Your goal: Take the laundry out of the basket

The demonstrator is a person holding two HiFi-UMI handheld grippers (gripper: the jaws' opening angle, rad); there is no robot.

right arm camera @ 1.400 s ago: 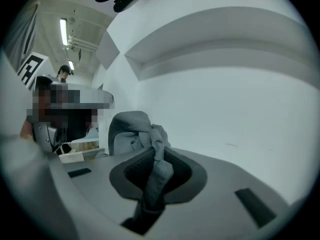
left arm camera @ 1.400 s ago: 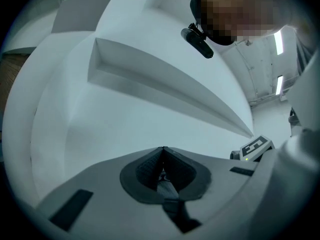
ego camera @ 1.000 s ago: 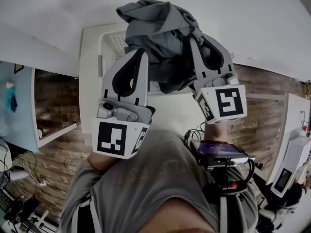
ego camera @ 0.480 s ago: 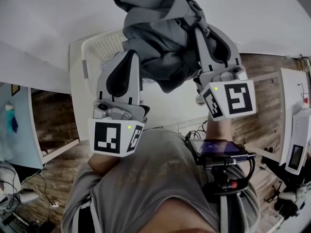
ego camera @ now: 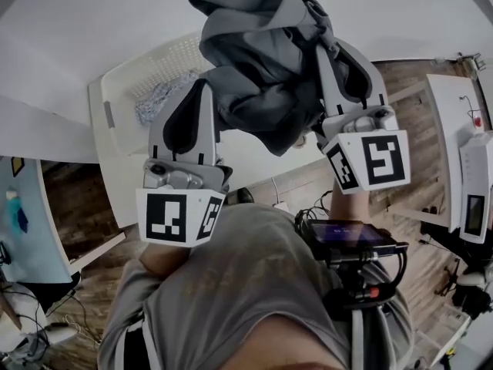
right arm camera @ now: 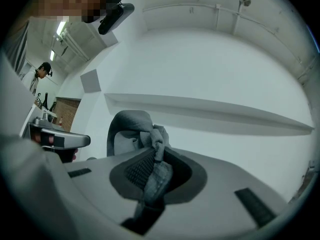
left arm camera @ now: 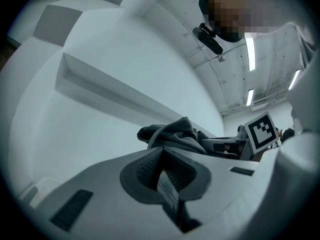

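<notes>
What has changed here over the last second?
The person seems to have turned with the grey garment. The white basket has slid out to the left from behind it in the head view, baring a patterned cloth inside. Nothing was taken or let go: the left gripper and right gripper stay shut on the garment, held high.

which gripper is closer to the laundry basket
left. the left gripper, clamping the grey garment, hangs just right of the basket; the right gripper is farther right, across the garment.
</notes>
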